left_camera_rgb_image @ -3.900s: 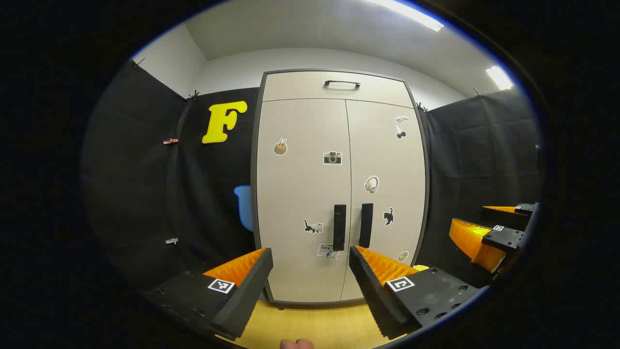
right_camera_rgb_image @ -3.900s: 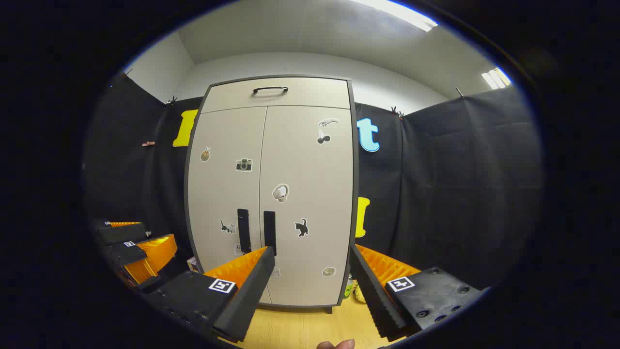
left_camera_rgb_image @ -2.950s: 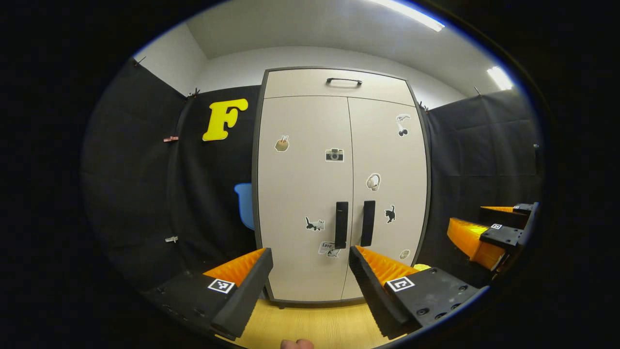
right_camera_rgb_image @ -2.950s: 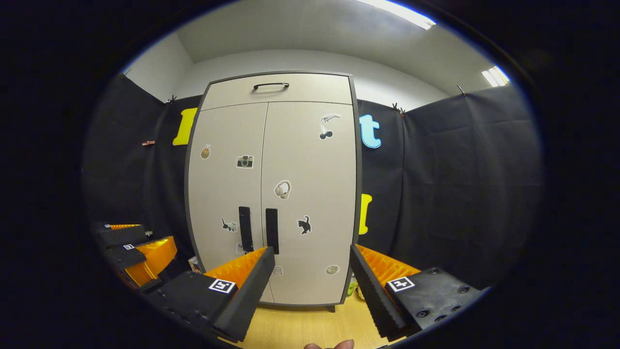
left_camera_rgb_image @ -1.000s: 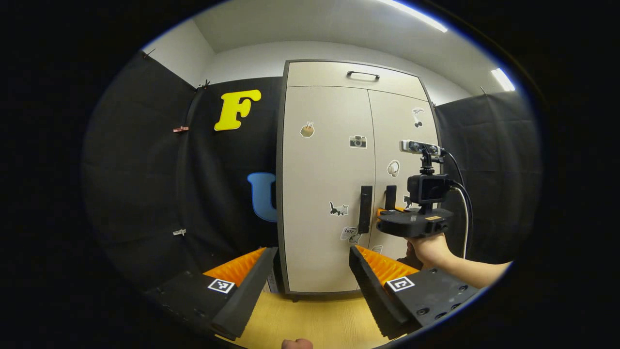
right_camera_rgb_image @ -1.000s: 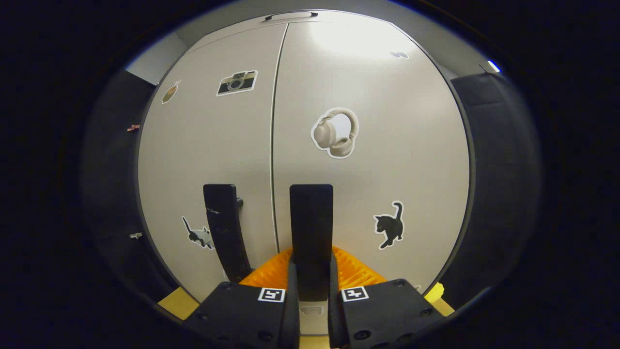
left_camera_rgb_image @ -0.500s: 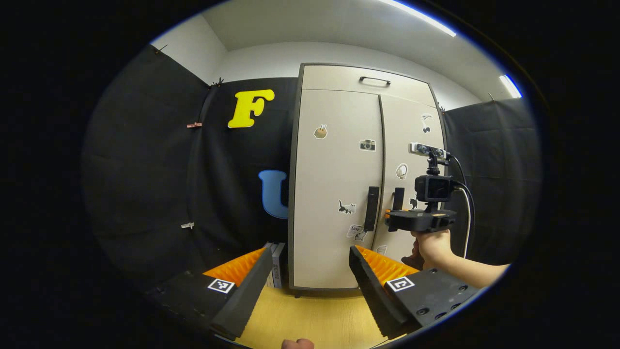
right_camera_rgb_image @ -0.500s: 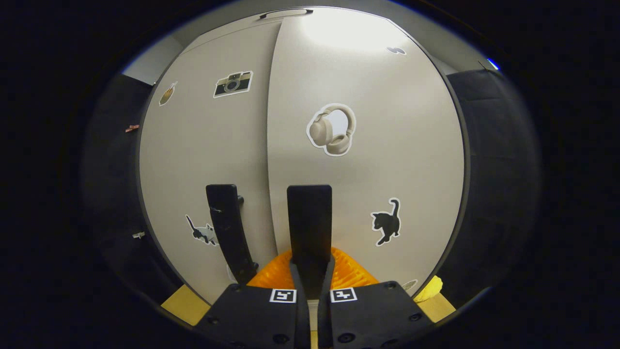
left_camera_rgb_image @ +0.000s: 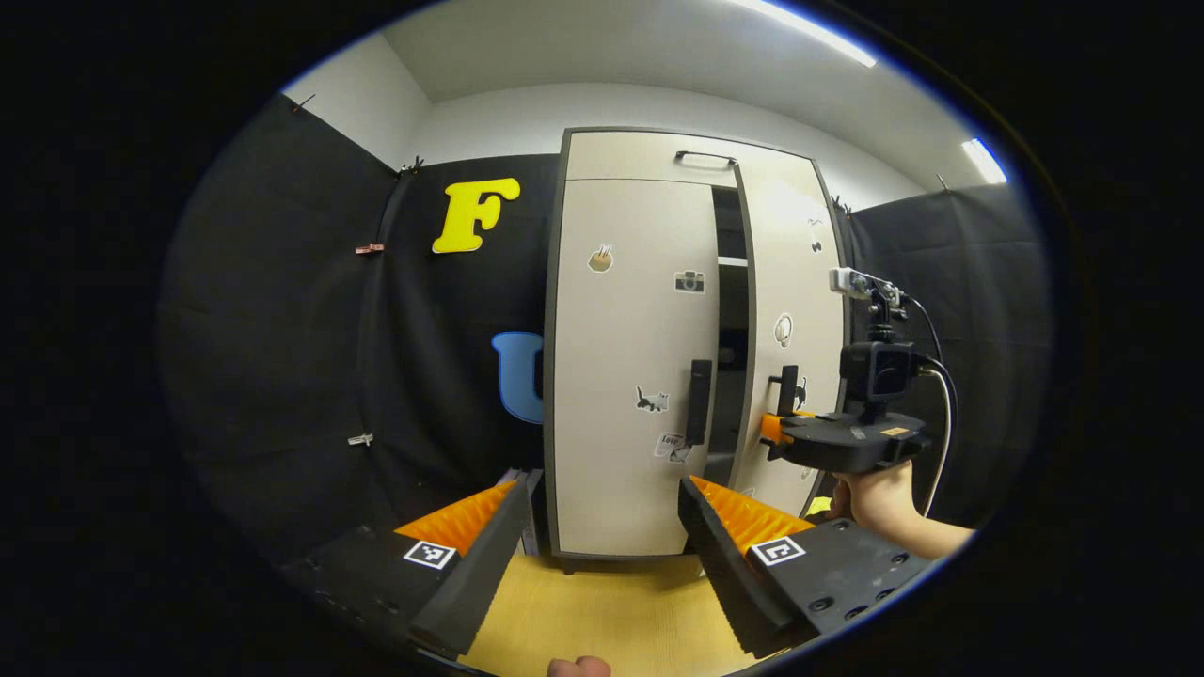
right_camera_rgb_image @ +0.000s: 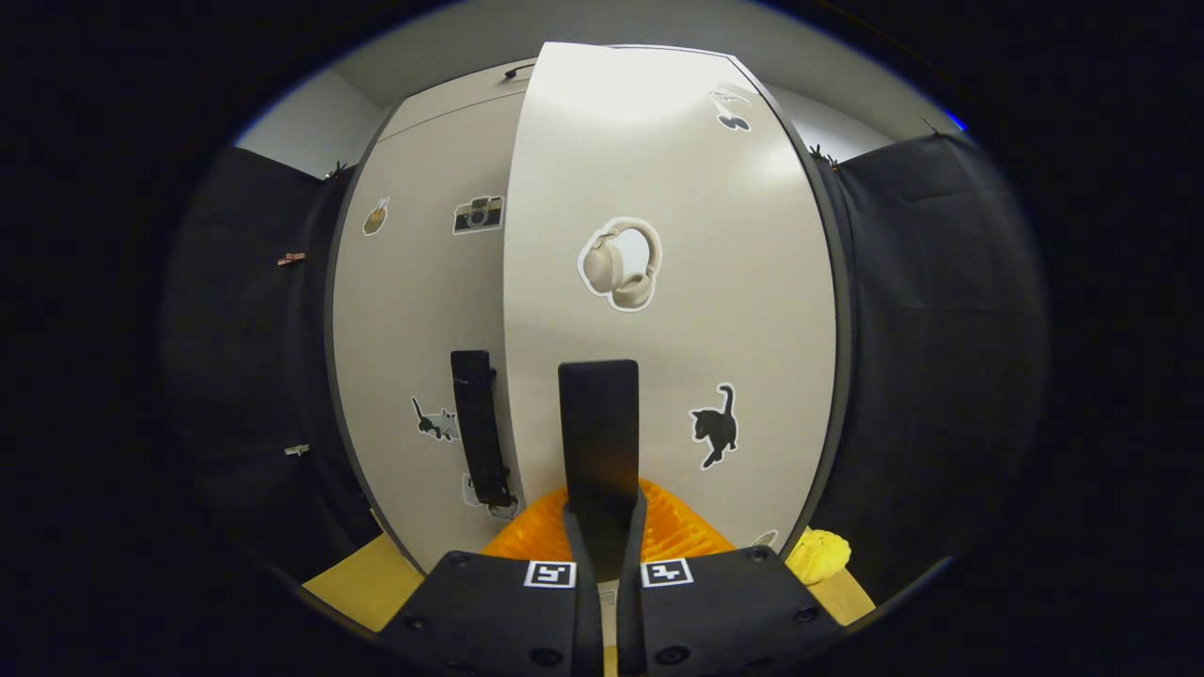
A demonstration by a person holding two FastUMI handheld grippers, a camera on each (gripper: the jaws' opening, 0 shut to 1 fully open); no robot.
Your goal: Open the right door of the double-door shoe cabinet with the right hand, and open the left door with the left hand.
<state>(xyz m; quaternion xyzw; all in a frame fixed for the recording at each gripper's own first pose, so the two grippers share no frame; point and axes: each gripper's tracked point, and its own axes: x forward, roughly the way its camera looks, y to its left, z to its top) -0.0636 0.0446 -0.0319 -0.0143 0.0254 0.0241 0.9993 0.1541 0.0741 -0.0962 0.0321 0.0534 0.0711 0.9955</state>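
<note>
A tall beige shoe cabinet (left_camera_rgb_image: 630,150) stands ahead with two doors carrying stickers. Its right door (left_camera_rgb_image: 790,282) (right_camera_rgb_image: 677,188) is swung partly out, showing a dark gap with a shelf behind it. My right gripper (right_camera_rgb_image: 602,512) is shut on the right door's black handle (right_camera_rgb_image: 598,423); in the left gripper view the same gripper (left_camera_rgb_image: 773,428) sits at that handle (left_camera_rgb_image: 788,387), held by a hand (left_camera_rgb_image: 870,494). The left door (left_camera_rgb_image: 630,357) is closed, with its black handle (left_camera_rgb_image: 698,401) (right_camera_rgb_image: 475,423) untouched. My left gripper (left_camera_rgb_image: 602,498) stands open, well short of the cabinet.
Black cloth walls close in on both sides of the cabinet. A drawer front with a black handle (left_camera_rgb_image: 704,157) tops the cabinet. The floor (left_camera_rgb_image: 602,611) is light wood. Something yellow (right_camera_rgb_image: 816,555) lies at the cabinet's right foot, and flat items (left_camera_rgb_image: 529,508) lean at its left foot.
My right gripper closed on the right handle and has pulled the right door partly outward, opening a dark gap. My left gripper stayed open, shifting only slightly.
</note>
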